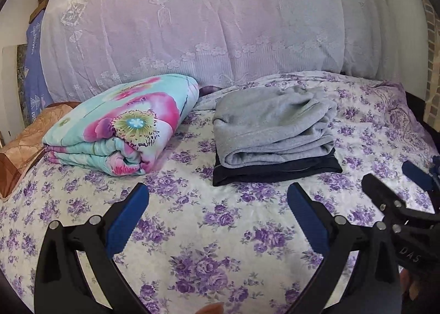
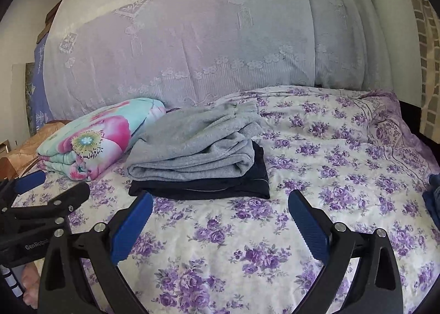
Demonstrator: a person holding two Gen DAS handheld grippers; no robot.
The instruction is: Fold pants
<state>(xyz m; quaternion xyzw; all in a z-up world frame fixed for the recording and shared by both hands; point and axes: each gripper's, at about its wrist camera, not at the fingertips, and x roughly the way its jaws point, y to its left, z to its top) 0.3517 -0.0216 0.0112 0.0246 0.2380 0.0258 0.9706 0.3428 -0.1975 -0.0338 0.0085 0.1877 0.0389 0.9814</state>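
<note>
Step in hand, by my reading: between garments. Grey sweatpants [image 1: 275,124] lie folded at centre frame in the left wrist view, stacked on a folded dark garment [image 1: 275,172] whose edge shows beneath along the near side. Both rest on the floral bedsheet [image 1: 220,231]. The fold looks complete, if loose; the top layer is rumpled toward the far right corner.

Left gripper [image 1: 217,220]: jaws spread wide, blue pads angled outward, nothing between them. It hangs low in the frame over bare sheet, near the stack but apart from it, pointing at the pile.

Right gripper [image 2: 220,223]: likewise wide open and empty, over bare sheet just short of the dark garment's near edge. In its view the stack sits centre-left.

The two grippers sit side by side; each shows at the edge of the other's view, the right one at the far right of the left wrist view, the left one at the far left of the right wrist view.

A sliver of blue cloth [image 2: 434,198] shows at the right edge of the right wrist view; possibly the next pair, too cropped to tell.

Next move, as judgement: either tidy the grey top layer, or swing right to fetch another garment.

Also present: folded floral quilt [image 1: 121,127] left of the stack, lace curtain [image 1: 192,25] across the upper frame.
</note>
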